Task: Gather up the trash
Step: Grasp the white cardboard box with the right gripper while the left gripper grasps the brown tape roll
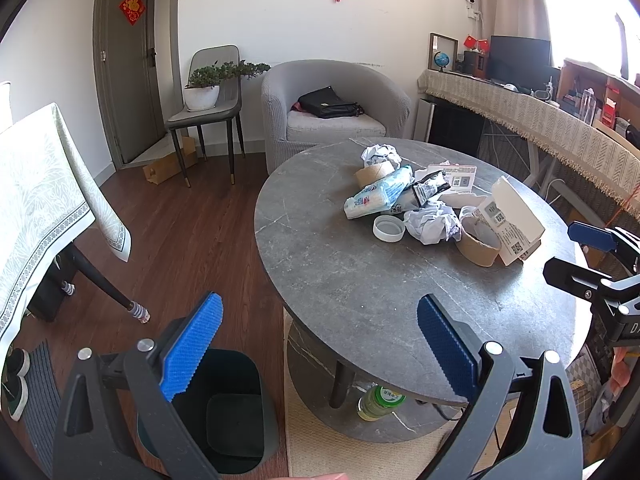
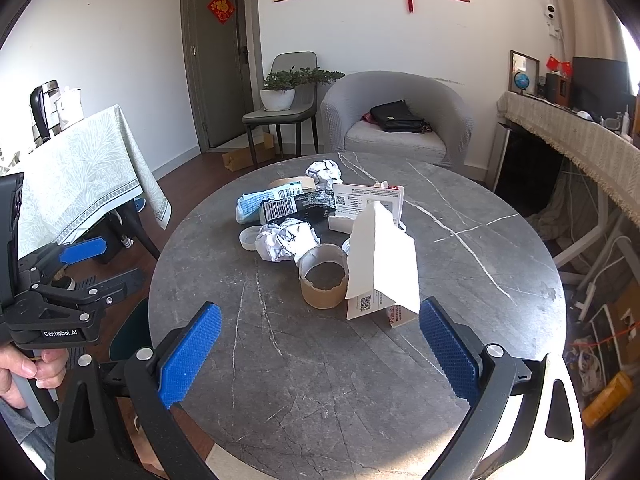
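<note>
Both tools, left (image 1: 320,340) & right (image 2: 320,344), held wide open, empty; trash (image 2: 316,232) piled mid-surface (image 2: 360,380), bin (image 1: 236,412) near left.

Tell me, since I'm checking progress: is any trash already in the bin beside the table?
No, the dark bin on the floor shows only its bare bottom, while the trash pile sits on the table.

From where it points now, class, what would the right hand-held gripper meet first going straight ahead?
Probably the cardboard tape roll and the torn white box beside it, at the near edge of the trash pile on the round table. The right hand-held gripper is open; depth is uncertain.
</note>
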{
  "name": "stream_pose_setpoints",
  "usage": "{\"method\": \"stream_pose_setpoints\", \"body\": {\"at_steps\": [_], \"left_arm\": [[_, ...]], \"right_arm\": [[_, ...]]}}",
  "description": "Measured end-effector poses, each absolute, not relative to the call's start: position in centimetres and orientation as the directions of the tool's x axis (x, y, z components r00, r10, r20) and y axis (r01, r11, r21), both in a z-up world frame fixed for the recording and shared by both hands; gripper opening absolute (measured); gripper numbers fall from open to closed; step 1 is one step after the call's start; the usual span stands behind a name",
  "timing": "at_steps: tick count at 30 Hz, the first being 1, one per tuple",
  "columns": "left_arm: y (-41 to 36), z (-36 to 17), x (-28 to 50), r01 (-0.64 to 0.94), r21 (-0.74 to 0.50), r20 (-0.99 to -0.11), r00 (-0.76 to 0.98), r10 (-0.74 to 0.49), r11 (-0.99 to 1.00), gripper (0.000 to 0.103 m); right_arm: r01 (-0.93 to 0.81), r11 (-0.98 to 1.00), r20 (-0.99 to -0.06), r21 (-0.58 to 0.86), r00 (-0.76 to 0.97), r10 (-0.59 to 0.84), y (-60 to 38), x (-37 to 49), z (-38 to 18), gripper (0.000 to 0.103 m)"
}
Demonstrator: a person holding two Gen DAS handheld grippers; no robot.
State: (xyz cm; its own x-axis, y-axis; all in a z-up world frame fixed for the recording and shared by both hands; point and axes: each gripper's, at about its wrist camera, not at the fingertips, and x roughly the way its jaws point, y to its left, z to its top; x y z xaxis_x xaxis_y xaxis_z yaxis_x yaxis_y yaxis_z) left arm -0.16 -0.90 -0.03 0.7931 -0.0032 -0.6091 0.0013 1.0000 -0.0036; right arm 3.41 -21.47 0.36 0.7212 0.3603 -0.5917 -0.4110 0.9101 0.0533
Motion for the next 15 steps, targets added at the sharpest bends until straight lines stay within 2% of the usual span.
{"method": "stream_pose_setpoints", "body": {"at_steps": [6, 11, 15], "left_arm": [[-1.6, 0.2, -0.4, 0.016, 0.038, -0.593, 0.805, 0.009, 0.999, 0.099], [-2.0, 0.6, -0.2, 0.078, 0.0, -0.589, 0.806, -0.063, 0.997, 0.099], [-2.6, 0.4, 0.5, 0.116, -0.015, -0.599, 0.794, -0.102, 0.993, 0.095]], "right_arm": [[-0.385, 0.917, -0.587, 0.1, 0.722, 0.367, -22.6, 4.3, 0.6, 0.099], [-0.34, 0.912, -0.583, 0.23, 0.702, 0.409, -24.4, 6.2, 0.1, 0.092], [-0.319, 0.909, -0.585, 0.269, 0.696, 0.417, -24.9, 7.1, -0.3, 0.088]]}}
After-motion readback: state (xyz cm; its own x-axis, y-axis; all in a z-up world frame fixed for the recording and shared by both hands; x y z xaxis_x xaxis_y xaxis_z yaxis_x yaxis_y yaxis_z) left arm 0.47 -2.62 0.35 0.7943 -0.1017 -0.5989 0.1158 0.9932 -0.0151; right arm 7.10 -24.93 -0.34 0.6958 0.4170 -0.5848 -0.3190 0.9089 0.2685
